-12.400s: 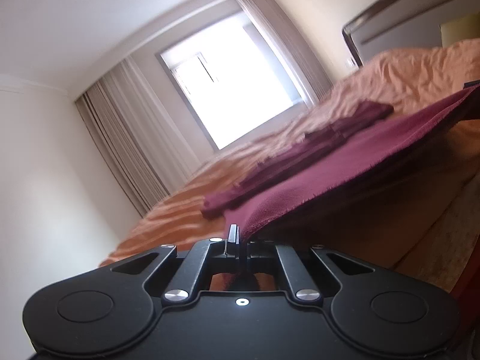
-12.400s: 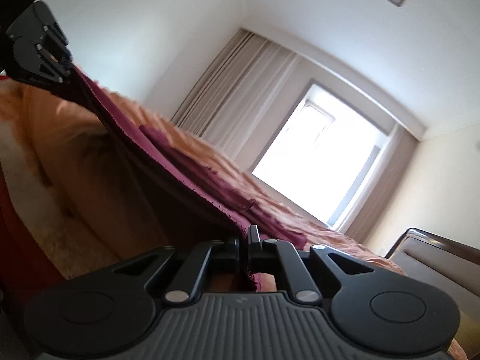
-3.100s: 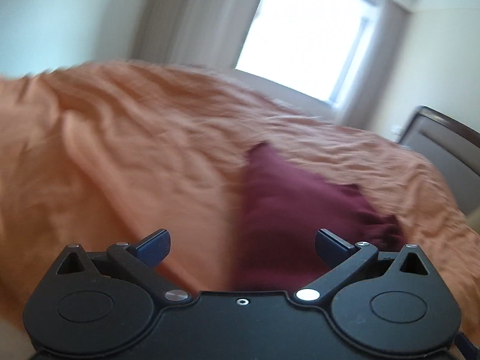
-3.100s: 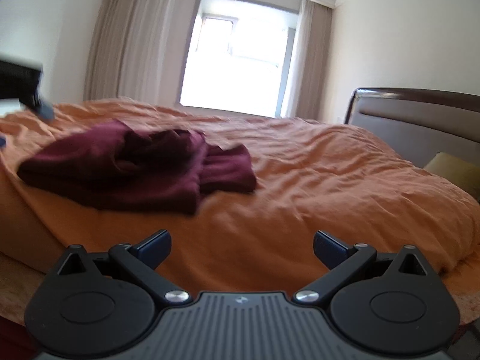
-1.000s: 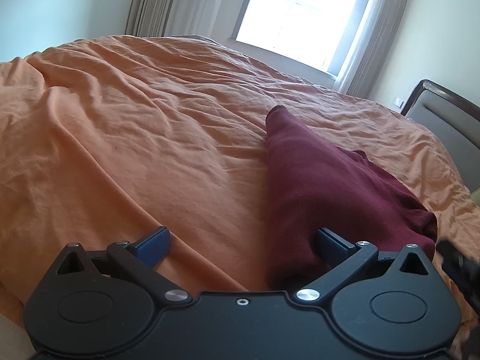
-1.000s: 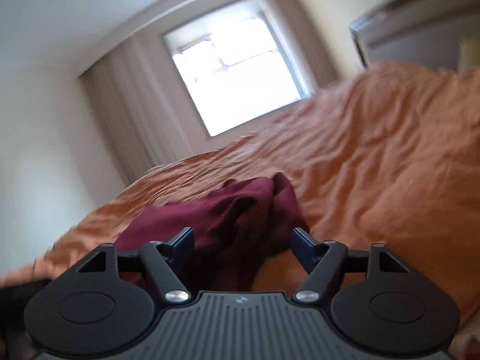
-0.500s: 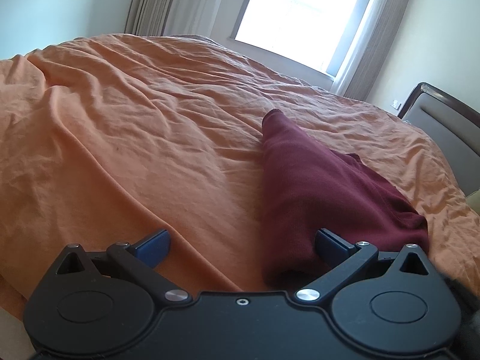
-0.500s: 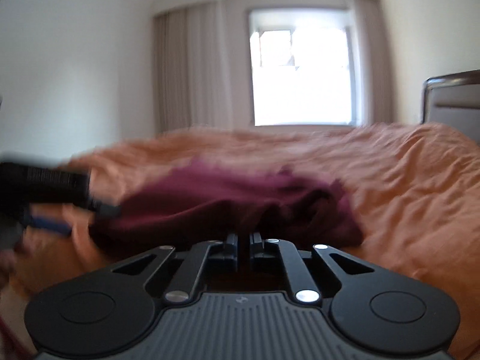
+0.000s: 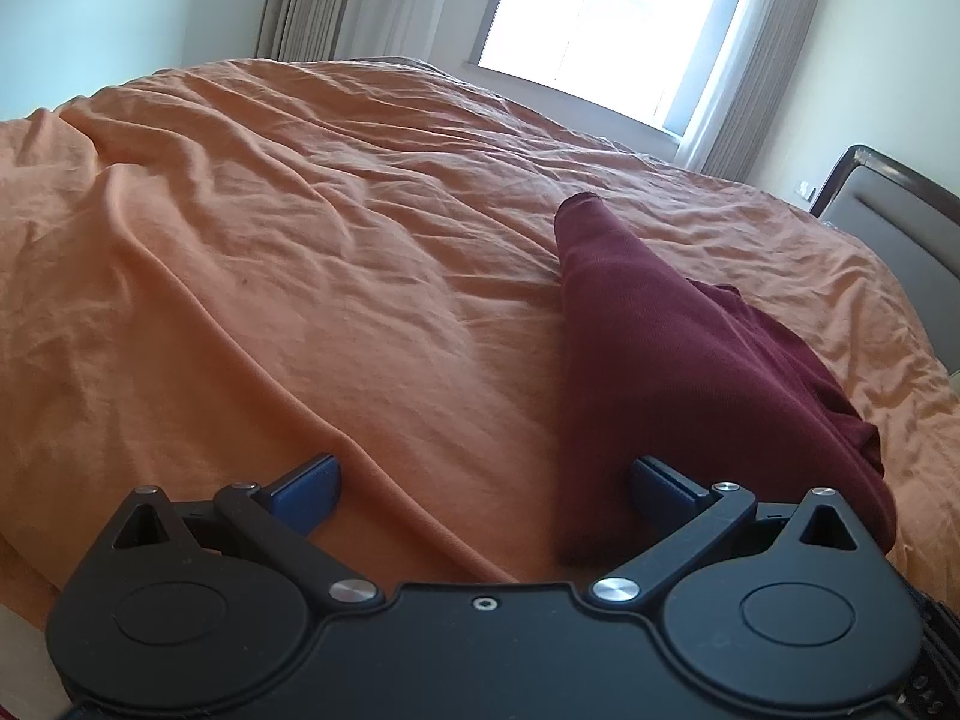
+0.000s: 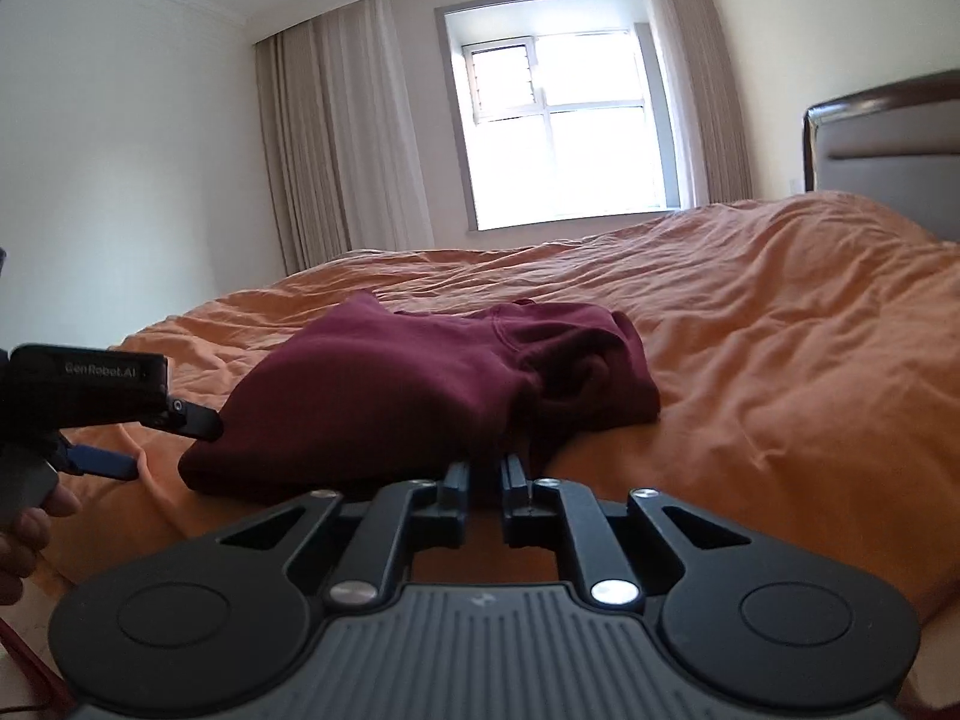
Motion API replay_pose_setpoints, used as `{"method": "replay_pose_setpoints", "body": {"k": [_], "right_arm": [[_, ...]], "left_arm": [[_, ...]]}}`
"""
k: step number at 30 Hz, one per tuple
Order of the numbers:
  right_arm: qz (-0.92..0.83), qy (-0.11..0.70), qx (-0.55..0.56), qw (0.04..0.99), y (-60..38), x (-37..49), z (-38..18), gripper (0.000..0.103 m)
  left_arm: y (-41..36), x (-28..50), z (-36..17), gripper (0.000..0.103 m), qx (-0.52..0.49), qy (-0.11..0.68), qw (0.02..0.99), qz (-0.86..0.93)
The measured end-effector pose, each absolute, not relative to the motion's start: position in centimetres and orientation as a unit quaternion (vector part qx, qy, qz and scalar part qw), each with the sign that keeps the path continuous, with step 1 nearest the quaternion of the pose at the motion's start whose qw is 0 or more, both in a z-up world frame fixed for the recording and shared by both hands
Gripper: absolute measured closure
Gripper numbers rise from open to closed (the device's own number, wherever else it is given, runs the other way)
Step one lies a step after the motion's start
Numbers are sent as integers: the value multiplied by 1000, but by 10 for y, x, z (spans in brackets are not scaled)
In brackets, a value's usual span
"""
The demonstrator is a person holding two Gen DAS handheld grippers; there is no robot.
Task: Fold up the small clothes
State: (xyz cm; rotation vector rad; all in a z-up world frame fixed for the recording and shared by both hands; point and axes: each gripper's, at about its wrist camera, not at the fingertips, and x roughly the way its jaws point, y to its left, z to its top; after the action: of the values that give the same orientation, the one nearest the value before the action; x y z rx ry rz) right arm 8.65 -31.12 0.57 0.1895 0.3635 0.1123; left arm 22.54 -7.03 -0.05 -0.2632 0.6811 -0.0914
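Observation:
A maroon garment lies loosely folded in a heap on the orange bed cover. My left gripper is open and low over the cover; the garment's near left corner sits just inside its right blue pad. In the right wrist view the garment fills the middle. My right gripper has its fingers drawn nearly together on the thick near edge of the cloth. The left gripper shows at the left of that view, at the garment's other corner.
The orange cover is wrinkled and spreads wide on both sides of the garment. A dark headboard stands at the right, a bright window with curtains at the far side. A hand holds the left gripper.
My right gripper went from open to shut at the garment's near edge, and its view levelled out. The left gripper stayed open and hardly moved.

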Motion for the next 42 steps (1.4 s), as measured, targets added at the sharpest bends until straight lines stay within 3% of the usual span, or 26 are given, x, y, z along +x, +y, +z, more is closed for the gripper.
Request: {"method": "replay_pose_setpoints", "body": {"k": [1, 2, 3, 5, 8, 16, 22, 23, 24, 25, 29, 34, 42], "right_arm": [[57, 176, 110, 977, -316, 86, 5, 70], [60, 170, 131, 975, -322, 84, 5, 52], [60, 165, 149, 973, -329, 83, 5, 43], [50, 159, 167, 972, -339, 82, 7, 40], [36, 154, 175, 972, -350, 86, 10, 21], [38, 154, 245, 956, -381, 141, 19, 16], [42, 203, 325, 923, -405, 203, 15, 26], [41, 208, 332, 919, -408, 213, 13, 35], [37, 217, 330, 918, -409, 222, 11, 55], [28, 230, 322, 918, -410, 231, 9, 67], [28, 235, 272, 933, -403, 248, 15, 91], [15, 172, 177, 969, -388, 236, 44, 93], [-13, 224, 148, 963, -379, 231, 6, 93]], "left_arm": [[-71, 225, -1, 1, -127, 333, 933, -44], [-71, 225, -1, 1, -125, 333, 934, -44], [-72, 225, -1, 1, -124, 332, 934, -43], [-73, 225, -2, 1, -122, 333, 934, -43], [-74, 226, -2, 1, -119, 332, 935, -41], [-78, 228, -3, 0, -110, 334, 936, -37], [-80, 228, -3, 0, -104, 334, 936, -34], [-80, 228, -3, 1, -105, 335, 936, -35], [-79, 228, -3, 0, -106, 335, 936, -35], [-79, 228, -3, 0, -106, 335, 936, -35], [-80, 227, -2, 1, -103, 334, 936, -36], [-80, 227, -2, 0, -106, 333, 936, -40], [-75, 228, 4, 1, -113, 332, 935, -52]]}}
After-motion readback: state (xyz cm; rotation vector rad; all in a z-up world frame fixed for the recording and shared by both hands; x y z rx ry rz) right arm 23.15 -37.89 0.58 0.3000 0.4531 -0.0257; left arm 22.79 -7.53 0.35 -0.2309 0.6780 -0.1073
